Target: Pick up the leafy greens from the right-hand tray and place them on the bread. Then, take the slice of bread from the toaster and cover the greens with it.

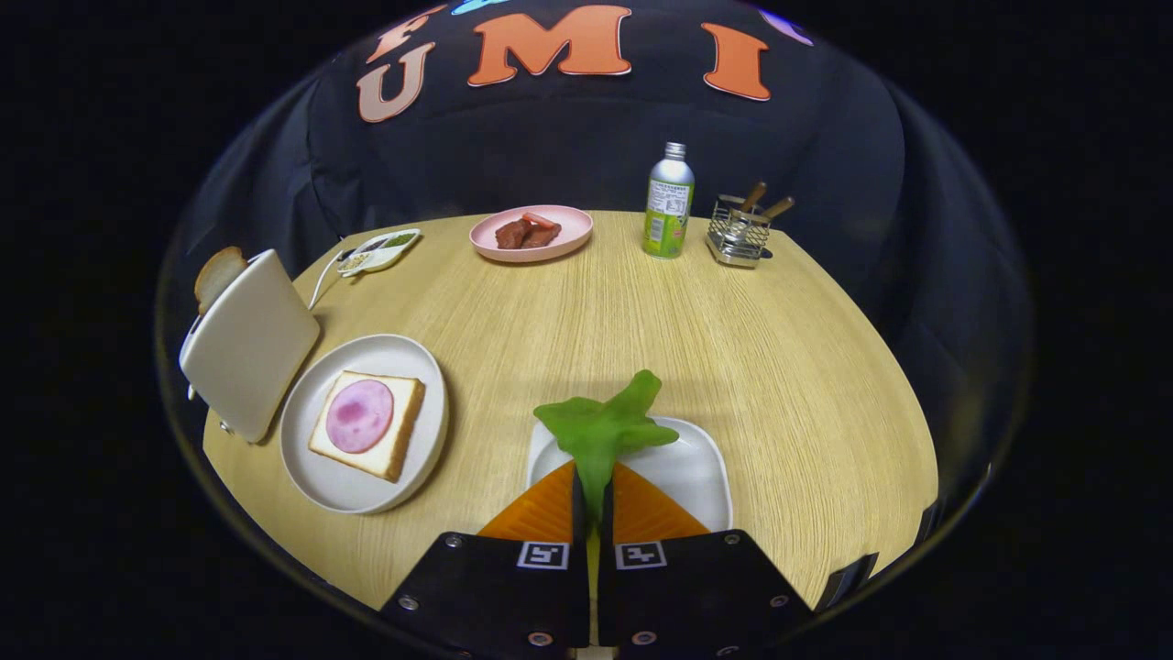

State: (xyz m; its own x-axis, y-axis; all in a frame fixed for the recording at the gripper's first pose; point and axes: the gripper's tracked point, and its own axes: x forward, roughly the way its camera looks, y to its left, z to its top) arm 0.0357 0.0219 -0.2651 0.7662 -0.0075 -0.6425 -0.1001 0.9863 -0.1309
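Gripper (594,477) fingers clamped together on flat green leafy greens (605,426), stem end pinched, long axis pointing away along the fingers, over square white tray (696,467). Square coded markers on gripper body. Left: round white plate (367,495), bread slice with pink ham (367,423); white toaster (249,344) holding bread slice (217,273). Bottle (669,202) label unreadable.

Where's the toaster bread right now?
In the gripper view, the bread slice sticks out of the toaster, left of the plate, far from the gripper.

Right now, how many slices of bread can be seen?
2. One slice of bread lies on the round white plate, topped with ham. The other slice sticks out of the toaster. More may be hidden inside.
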